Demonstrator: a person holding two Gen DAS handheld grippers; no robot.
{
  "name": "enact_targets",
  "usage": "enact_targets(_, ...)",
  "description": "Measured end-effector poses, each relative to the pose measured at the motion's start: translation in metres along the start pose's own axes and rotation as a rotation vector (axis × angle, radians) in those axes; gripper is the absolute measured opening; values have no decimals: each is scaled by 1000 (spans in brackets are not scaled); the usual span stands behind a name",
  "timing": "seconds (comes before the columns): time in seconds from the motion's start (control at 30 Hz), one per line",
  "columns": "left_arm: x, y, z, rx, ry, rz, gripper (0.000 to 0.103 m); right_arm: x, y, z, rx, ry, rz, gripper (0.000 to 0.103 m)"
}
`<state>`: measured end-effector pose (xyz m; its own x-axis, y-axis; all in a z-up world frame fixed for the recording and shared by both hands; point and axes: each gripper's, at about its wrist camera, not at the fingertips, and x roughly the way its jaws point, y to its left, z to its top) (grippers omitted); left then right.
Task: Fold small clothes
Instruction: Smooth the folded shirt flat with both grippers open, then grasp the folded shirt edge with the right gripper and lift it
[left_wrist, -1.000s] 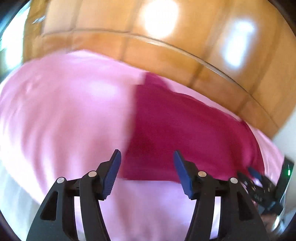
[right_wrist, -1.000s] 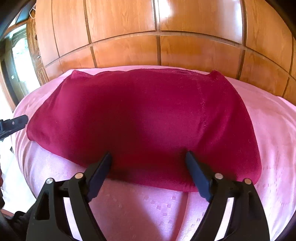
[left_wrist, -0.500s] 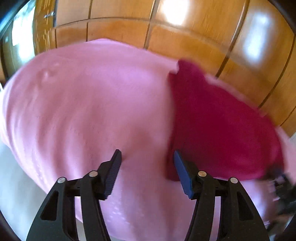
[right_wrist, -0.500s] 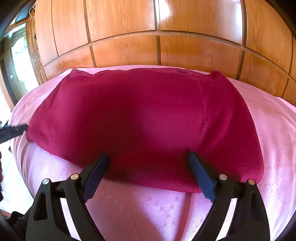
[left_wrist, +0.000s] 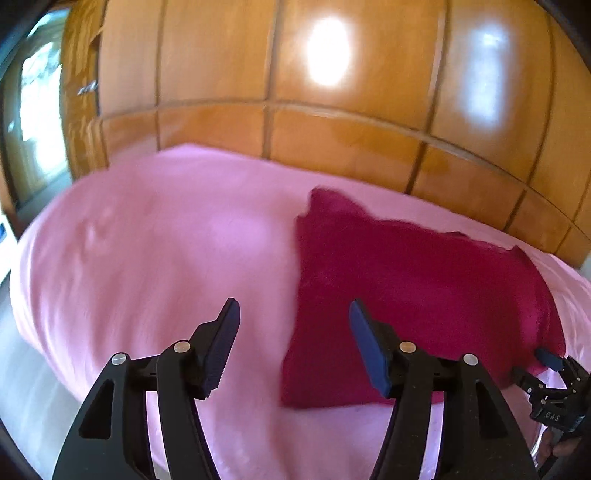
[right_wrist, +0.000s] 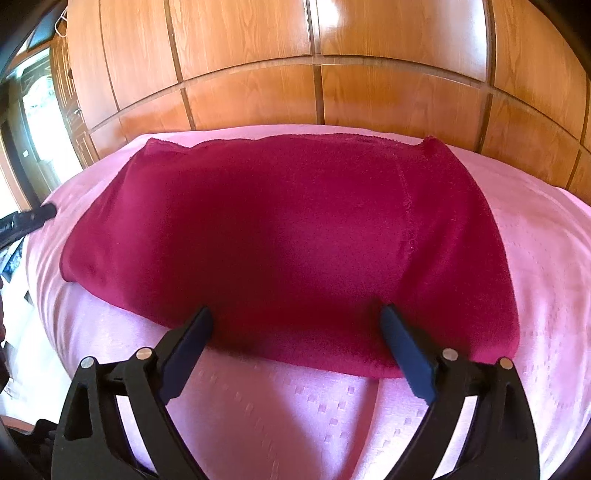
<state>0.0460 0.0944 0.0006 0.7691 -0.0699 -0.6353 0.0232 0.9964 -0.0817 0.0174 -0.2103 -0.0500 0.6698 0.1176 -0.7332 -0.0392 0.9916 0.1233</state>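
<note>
We see the dark red cloth (right_wrist: 288, 243) lying flat on the pink bed (right_wrist: 535, 258), before the wooden wall panels (right_wrist: 388, 99). The right claw (right_wrist: 295, 325) tilts downward over the cloth's near edge, its jaws opening wide, pressing nothing. The left claw (left_wrist: 293, 314) angles down at the cloth's left edge, jaws opening, empty between them.

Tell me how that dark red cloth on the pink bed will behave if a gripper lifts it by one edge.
The dark red cloth lies flat and follows the pink sheet's curve, so it will probably hang limp. Its fuzzy nap suggests the pads would hold it without slipping. It looks doubled along the near edge, so the layers may separate when lifted.
</note>
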Motion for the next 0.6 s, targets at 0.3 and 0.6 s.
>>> enact_targets(0.3, 12, -33, 10, 96, -4, -55, 61, -26, -41, 38, 105, -86, 9, 95)
enact_targets(0.6, 26, -46, 5, 128, 31, -65, 61, 1, -114, 56, 317, -52, -40, 94)
